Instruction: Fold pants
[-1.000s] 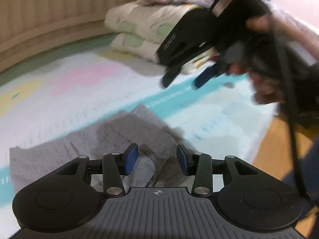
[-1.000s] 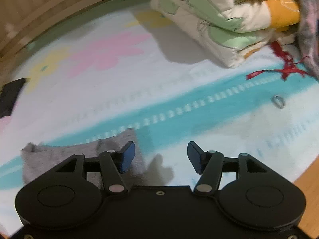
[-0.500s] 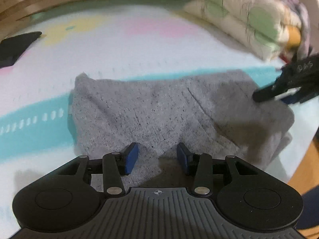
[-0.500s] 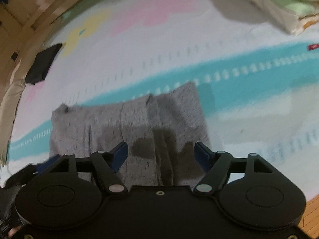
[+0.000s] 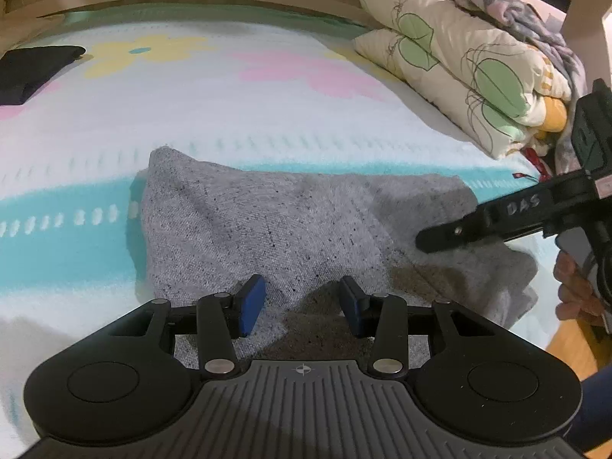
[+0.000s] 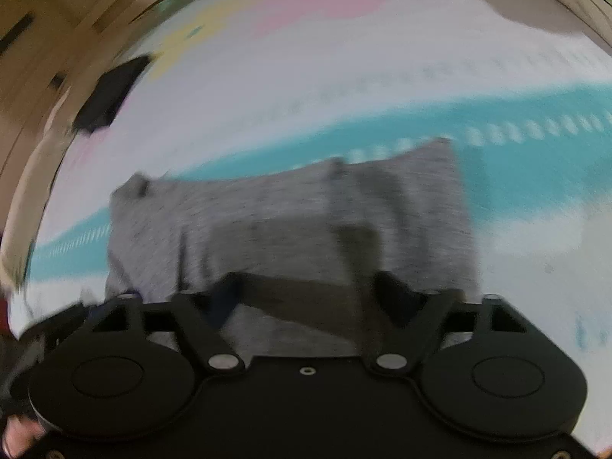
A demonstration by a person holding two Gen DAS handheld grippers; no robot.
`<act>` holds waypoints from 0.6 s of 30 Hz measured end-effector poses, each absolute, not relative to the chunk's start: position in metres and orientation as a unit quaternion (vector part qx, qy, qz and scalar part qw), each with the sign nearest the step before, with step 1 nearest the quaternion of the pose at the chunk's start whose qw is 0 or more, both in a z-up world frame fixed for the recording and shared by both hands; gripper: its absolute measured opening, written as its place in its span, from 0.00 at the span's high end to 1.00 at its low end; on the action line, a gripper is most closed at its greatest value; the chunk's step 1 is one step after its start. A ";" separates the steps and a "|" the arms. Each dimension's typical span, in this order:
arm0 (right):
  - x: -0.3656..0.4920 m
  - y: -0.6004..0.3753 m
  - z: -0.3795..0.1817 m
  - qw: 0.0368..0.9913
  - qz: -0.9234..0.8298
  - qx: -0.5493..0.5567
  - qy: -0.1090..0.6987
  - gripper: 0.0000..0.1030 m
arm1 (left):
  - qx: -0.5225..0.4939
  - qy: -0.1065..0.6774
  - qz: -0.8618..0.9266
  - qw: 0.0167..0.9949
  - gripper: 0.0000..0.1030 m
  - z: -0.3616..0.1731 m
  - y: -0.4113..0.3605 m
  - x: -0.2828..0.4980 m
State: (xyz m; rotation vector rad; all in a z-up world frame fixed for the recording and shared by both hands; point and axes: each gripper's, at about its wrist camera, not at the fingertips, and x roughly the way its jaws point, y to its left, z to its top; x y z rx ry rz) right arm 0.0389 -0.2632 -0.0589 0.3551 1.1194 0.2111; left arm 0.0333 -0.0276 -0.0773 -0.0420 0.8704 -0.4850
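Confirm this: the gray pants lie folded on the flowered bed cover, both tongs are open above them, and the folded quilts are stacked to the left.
One thing is wrong: the folded quilts are stacked to the right, as the left wrist view shows. The rest holds: the gray pants lie folded on the flowered bed cover, with the left tongs and right tongs open above them.

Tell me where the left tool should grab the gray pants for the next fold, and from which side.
Probably the near edge of the gray pants, close to their left end, coming in low from the front. That edge lies right ahead of the open left tool, and the cloth there looks flat and thin enough to pinch. The right tool already reaches over the right end, where the fabric is bunched.
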 end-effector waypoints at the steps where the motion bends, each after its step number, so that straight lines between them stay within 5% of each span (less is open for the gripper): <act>1: 0.038 -0.257 -0.057 0.829 0.110 0.156 0.526 0.50 | -0.021 0.415 -0.233 0.879 0.60 -0.076 -0.027 0.032; 4: 0.031 -0.241 -0.042 0.844 0.089 0.120 0.515 0.73 | -0.022 0.397 -0.219 0.891 0.60 -0.067 -0.022 0.029; 9: -0.011 -0.226 0.019 0.898 0.091 0.069 0.425 0.81 | -0.041 0.353 -0.194 0.914 0.59 -0.049 -0.008 0.030; 14: -0.001 -0.251 -0.007 0.871 0.014 0.057 0.487 0.76 | -0.020 0.422 -0.171 0.890 0.59 -0.083 -0.017 0.053; 16: 0.014 -0.255 -0.041 0.840 -0.012 0.051 0.541 0.61 | 0.004 0.428 -0.167 0.888 0.54 -0.094 -0.022 0.053; 18: 0.015 -0.258 -0.047 0.841 -0.020 0.063 0.536 0.57 | -0.004 0.433 -0.164 0.886 0.55 -0.091 -0.019 0.052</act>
